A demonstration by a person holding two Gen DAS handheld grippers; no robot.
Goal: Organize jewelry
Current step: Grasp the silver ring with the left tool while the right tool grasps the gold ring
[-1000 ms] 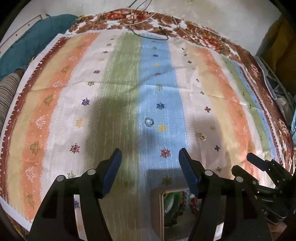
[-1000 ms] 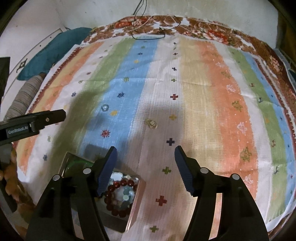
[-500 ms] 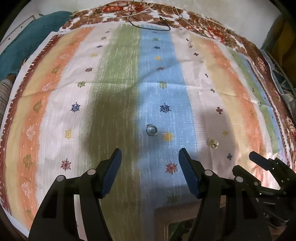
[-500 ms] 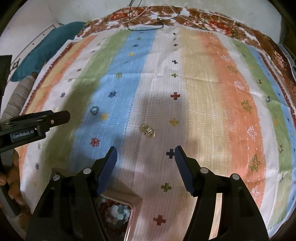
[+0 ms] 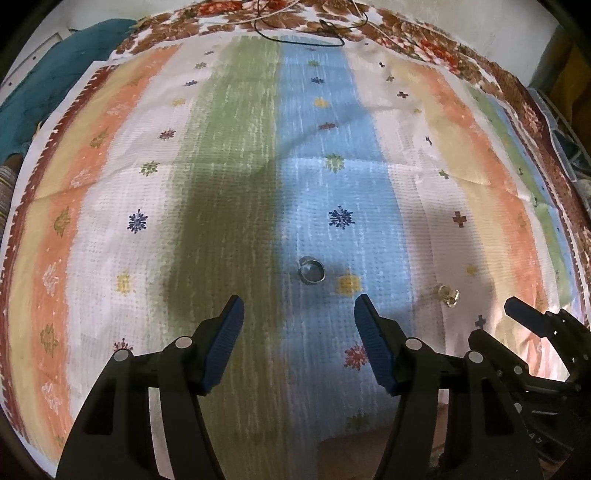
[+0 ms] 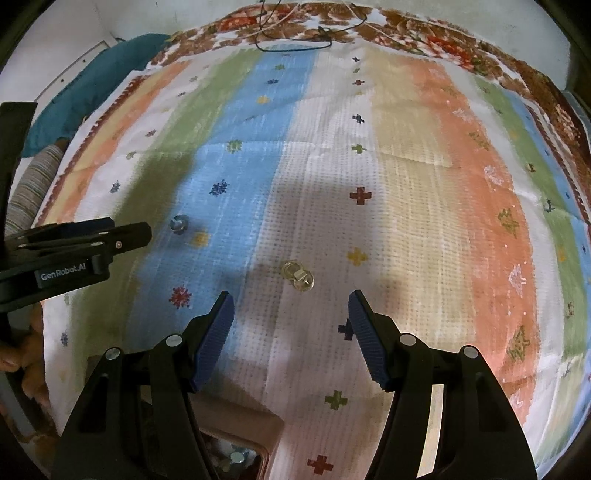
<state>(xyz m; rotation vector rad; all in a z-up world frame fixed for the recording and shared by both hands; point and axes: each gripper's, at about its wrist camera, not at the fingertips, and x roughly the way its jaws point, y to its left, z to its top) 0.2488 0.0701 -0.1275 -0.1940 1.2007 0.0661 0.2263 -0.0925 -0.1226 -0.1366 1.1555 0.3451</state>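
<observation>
A silver ring with a clear stone (image 5: 311, 271) lies on the blue stripe of the striped cloth (image 5: 236, 184), just beyond my left gripper (image 5: 298, 306). Its jaws are closing slightly and nothing is between them. A small gold piece of two linked loops (image 6: 297, 275) rests on the white stripe just ahead of my right gripper (image 6: 290, 306), which stands open and empty. In the left wrist view the gold piece (image 5: 448, 294) shows at the right. The silver ring (image 6: 179, 223) also shows in the right wrist view, beside the left gripper's finger (image 6: 129, 236).
A wooden jewelry box (image 6: 240, 435) holding beads sits under the grippers at the near edge of the cloth. A black cord (image 5: 295, 35) lies at the far edge. A teal cushion (image 6: 92, 92) is at the far left. A hand (image 6: 33, 362) holds the left tool.
Both grippers moved forward and lower over the cloth. The ring and the gold piece now sit nearer the fingertips, and the box has slid almost out of both views.
</observation>
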